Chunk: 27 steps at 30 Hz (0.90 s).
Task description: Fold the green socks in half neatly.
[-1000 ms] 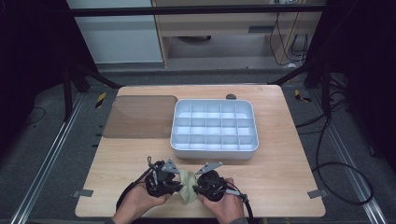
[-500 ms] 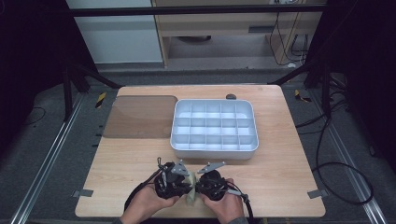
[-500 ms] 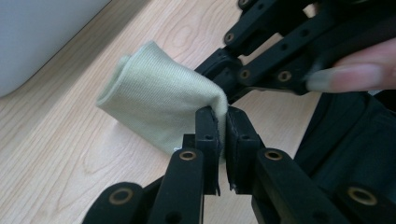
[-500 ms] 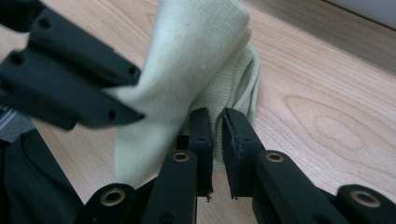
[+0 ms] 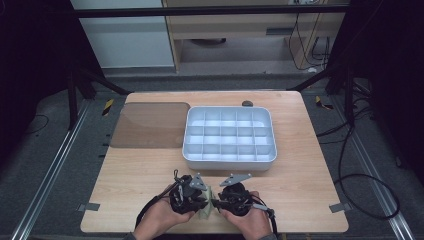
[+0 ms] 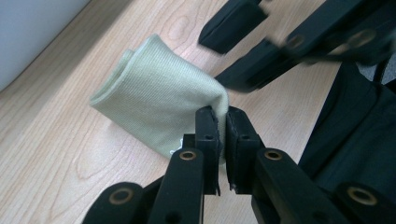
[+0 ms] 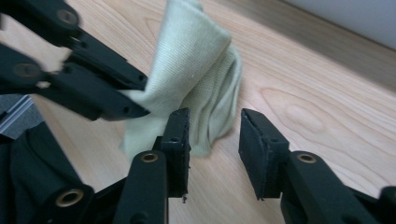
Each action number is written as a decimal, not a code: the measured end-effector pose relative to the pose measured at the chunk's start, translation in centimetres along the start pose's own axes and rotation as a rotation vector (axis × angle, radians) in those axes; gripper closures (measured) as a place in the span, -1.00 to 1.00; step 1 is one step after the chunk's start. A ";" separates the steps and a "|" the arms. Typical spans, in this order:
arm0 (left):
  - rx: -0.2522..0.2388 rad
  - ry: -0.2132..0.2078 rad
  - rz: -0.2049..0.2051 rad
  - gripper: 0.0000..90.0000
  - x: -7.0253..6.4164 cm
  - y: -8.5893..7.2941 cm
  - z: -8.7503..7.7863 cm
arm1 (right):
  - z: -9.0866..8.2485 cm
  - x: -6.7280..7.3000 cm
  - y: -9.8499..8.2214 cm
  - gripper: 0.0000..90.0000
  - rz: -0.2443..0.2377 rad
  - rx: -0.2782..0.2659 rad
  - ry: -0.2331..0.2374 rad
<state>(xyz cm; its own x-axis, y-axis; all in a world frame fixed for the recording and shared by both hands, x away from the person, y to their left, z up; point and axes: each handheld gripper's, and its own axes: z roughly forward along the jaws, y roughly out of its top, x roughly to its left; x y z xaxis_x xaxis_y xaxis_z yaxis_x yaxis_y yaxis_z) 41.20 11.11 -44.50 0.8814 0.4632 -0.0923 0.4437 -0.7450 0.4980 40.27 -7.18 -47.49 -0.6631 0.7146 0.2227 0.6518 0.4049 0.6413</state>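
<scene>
The folded pale-green knit cloth (image 6: pixel 159 109) sits at the wooden table's (image 5: pixel 300 185) near edge, at 6 o'clock from the white compartment tray (image 5: pixel 230 137). The left gripper (image 6: pixel 222 128) pinches its corner; the right gripper (image 7: pixel 212 126), jaws just opening and empty, has the cloth at 11 o'clock.

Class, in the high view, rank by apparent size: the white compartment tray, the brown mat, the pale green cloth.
1. White compartment tray
2. Brown mat, slightly smaller than the tray
3. Pale green cloth, by far the smallest
</scene>
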 end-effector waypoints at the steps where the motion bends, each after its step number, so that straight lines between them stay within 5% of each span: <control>1: 0.004 0.002 0.002 0.88 -0.1 0.0 0.1 | -0.3 -0.1 -0.1 0.36 0.002 -0.003 -0.008; 5: 0.018 -0.002 0.009 0.88 0.0 0.3 0.7 | -1.3 -0.7 -0.8 0.33 -0.001 0.018 -0.049; 18: 0.038 -0.053 -0.036 0.87 0.8 0.6 1.9 | -1.6 -1.4 -1.4 0.25 0.012 0.037 -0.055; 27: 0.048 -0.052 -0.048 0.87 0.8 0.8 2.2 | -1.5 -1.7 -1.6 0.22 0.035 0.031 -0.076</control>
<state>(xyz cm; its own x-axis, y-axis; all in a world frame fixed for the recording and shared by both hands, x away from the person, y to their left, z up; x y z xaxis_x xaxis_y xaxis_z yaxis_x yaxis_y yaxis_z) 42.60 9.77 -46.08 0.8657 0.4741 -0.1606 0.4917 -0.7454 0.4501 39.76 -9.90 -47.76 -0.6105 0.7695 0.1873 0.6858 0.3954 0.6111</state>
